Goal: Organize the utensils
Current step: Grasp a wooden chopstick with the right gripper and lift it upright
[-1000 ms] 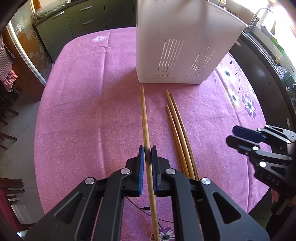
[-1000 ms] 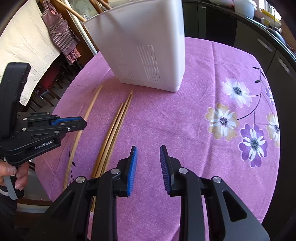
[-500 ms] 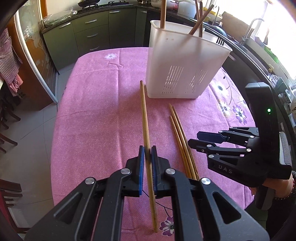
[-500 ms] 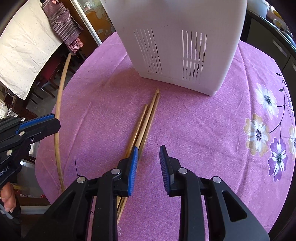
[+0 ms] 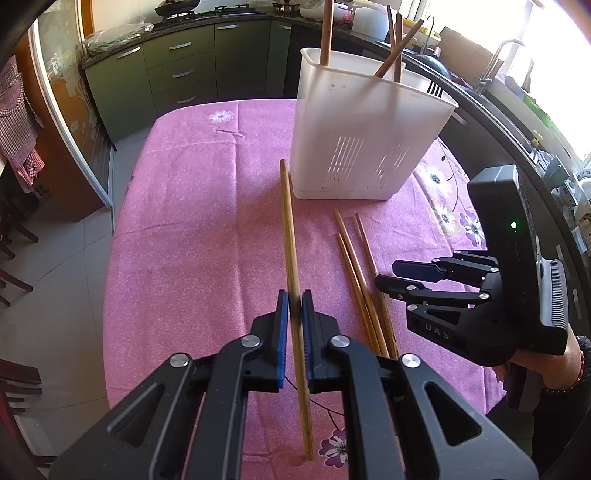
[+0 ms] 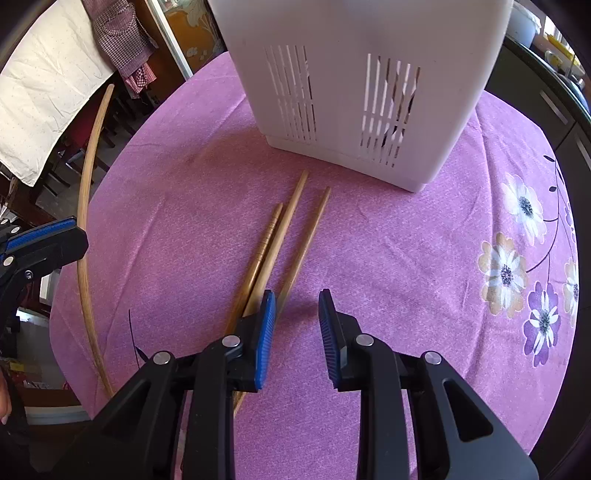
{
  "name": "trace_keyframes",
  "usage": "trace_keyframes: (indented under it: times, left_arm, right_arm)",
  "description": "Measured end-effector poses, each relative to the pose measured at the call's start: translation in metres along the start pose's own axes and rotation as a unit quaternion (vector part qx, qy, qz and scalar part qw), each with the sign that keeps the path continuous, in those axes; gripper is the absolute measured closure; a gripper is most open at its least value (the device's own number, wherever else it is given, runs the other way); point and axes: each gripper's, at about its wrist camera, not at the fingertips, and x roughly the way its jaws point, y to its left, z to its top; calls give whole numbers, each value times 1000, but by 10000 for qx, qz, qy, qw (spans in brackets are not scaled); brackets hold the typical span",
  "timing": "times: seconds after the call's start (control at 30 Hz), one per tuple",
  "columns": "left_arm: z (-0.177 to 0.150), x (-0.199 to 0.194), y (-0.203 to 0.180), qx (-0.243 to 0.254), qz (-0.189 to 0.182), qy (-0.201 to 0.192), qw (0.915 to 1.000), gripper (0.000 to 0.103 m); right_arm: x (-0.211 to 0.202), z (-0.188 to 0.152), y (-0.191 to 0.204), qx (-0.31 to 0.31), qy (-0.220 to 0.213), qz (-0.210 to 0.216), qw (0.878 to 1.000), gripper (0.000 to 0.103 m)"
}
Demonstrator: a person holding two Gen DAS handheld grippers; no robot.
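Observation:
My left gripper (image 5: 294, 306) is shut on a long bamboo chopstick (image 5: 290, 236) and holds it above the pink tablecloth (image 5: 192, 221), its tip toward the white slotted utensil holder (image 5: 365, 147). The same chopstick (image 6: 85, 206) and the left gripper (image 6: 44, 240) show at the left of the right wrist view. Three more chopsticks (image 5: 360, 269) lie on the cloth in front of the holder (image 6: 369, 81). My right gripper (image 6: 297, 321) is open and empty, low over the near ends of those chopsticks (image 6: 280, 240). It also shows in the left wrist view (image 5: 402, 275).
The holder has several wooden utensils (image 5: 327, 33) standing in it. Dark green kitchen cabinets (image 5: 192, 74) and a sink counter (image 5: 517, 103) lie beyond the table. A checked cloth (image 6: 122, 40) and a white cloth (image 6: 44, 88) hang to the left.
My left gripper has lifted the chopstick off the cloth and pulled back and up from the holder. My right gripper has moved left and forward over the three chopsticks, still open.

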Motion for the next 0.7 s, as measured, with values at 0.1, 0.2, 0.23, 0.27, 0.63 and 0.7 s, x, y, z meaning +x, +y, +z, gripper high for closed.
trace_keyframes:
  times: [0.1,0.2,0.23,0.27,0.63,0.7]
  left_arm:
    - [0,0,1,3,-11,-11,10000,96]
    - [0,-1,0,19,-10,-15,10000,96]
    - [0,-2,0,25,-9,-18,10000,96]
    - [0,-2,0,29,-8,-23,10000,96]
    - [0,-7,-2,59,-28,-80,9999,96]
    - [0,-9,-2,72,-33,-95,9999,96]
  right_arm:
    - [3,1,2,6,17,48,10000,78]
    - [6,2,5,-62,30,16,10000,78]
    - [7,3,7,-97,22,-32,9999,78]
    - [8,5,10,-130,17,-71,9999,78]
    - [6,8,16,-230,-192,-214,9993,96]
    - [-5,7,10,-188,-359,-137,9991,96]
